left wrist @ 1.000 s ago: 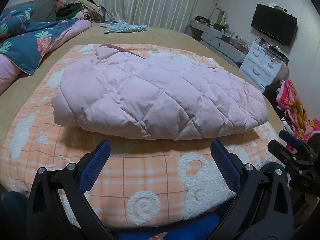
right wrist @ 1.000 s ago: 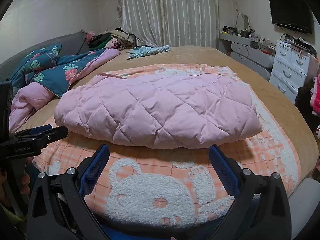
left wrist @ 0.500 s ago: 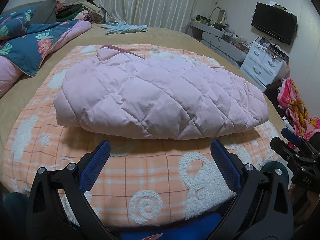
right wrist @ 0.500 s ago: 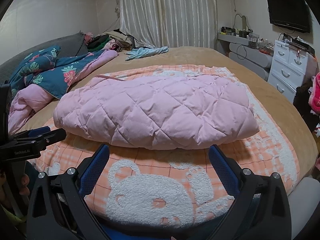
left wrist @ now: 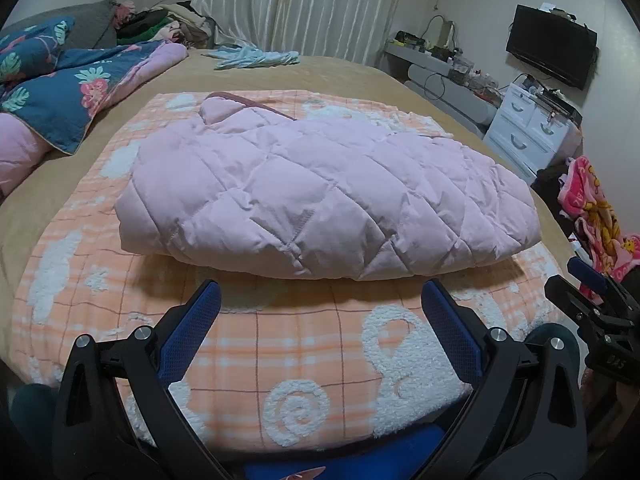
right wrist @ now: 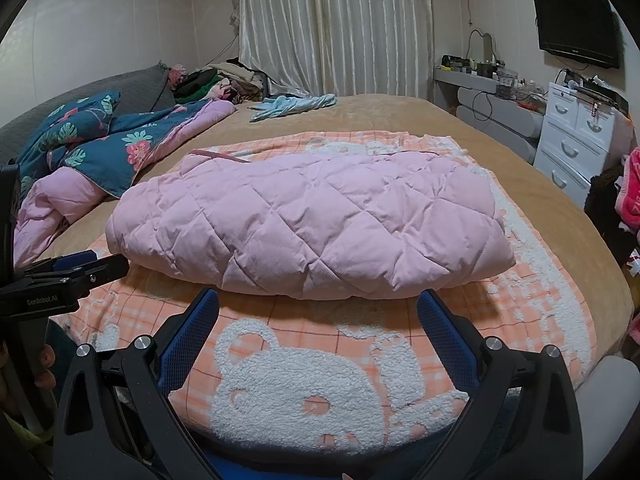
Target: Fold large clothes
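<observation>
A pink quilted jacket (left wrist: 320, 196) lies folded in a long puffy bundle on an orange checked blanket (left wrist: 280, 360) spread over the bed. It also fills the middle of the right wrist view, pink jacket (right wrist: 312, 224) on the same blanket (right wrist: 360, 332). My left gripper (left wrist: 320, 300) hovers just in front of the jacket's near edge, open, nothing between its blue pads. My right gripper (right wrist: 318, 310) is likewise open and empty, close to the near edge. Each gripper shows at the side of the other's view: the right one (left wrist: 596, 296), the left one (right wrist: 76, 270).
A floral blue quilt (right wrist: 100, 140) and pink bedding lie at the left of the bed. A light blue garment (right wrist: 292, 105) rests near the far edge by the curtains. White drawers (right wrist: 576, 144), a shelf, a wall TV (right wrist: 576, 28) and bright pink cloth (left wrist: 596, 212) are at the right.
Both grippers have drifted slightly, so the jacket sits a little differently in each view. The jacket itself has not moved and both grippers stay open.
</observation>
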The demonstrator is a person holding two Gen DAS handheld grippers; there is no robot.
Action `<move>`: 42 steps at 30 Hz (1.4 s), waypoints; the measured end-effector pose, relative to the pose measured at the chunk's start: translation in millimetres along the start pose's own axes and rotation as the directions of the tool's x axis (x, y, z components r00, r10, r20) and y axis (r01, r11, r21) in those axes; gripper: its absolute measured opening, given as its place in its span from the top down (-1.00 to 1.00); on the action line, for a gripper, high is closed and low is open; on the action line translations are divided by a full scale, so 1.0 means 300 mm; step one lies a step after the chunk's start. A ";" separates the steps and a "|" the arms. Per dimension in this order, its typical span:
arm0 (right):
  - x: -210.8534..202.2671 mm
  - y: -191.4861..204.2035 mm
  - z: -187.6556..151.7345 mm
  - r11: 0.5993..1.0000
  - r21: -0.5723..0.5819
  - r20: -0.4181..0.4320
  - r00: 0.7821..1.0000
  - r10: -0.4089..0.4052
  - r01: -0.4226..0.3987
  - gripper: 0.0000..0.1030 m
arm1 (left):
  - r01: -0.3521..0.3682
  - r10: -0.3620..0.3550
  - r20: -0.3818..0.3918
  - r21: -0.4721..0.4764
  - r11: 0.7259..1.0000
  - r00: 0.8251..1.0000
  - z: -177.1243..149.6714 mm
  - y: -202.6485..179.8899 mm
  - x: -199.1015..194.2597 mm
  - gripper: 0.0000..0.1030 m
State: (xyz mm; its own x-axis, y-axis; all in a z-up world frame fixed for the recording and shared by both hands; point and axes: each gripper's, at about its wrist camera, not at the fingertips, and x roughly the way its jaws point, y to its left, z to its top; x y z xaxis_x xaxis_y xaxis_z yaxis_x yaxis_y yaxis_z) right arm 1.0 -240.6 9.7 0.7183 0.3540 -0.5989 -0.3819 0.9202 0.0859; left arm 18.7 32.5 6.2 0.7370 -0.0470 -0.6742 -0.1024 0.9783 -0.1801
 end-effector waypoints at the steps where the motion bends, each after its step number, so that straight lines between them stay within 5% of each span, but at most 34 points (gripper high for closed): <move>1: -0.002 0.001 0.001 1.000 -0.001 0.001 1.000 -0.002 0.002 -0.92 | 0.000 0.000 0.000 -0.001 1.000 1.000 0.000 0.000 0.000 -0.82; 42: -0.013 0.008 0.017 1.000 -0.016 0.011 1.000 -0.023 0.023 -0.92 | 0.016 -0.016 -0.005 -0.004 1.000 1.000 -0.009 0.005 -0.003 -0.82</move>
State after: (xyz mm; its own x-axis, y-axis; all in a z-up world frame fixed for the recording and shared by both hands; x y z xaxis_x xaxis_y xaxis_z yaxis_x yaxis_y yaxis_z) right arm 0.3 -239.0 16.4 0.7332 0.3348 -0.5919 -0.3748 0.9252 0.0591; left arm 16.0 33.4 4.6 0.7353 -0.0635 -0.6748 -0.0935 0.9766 -0.1938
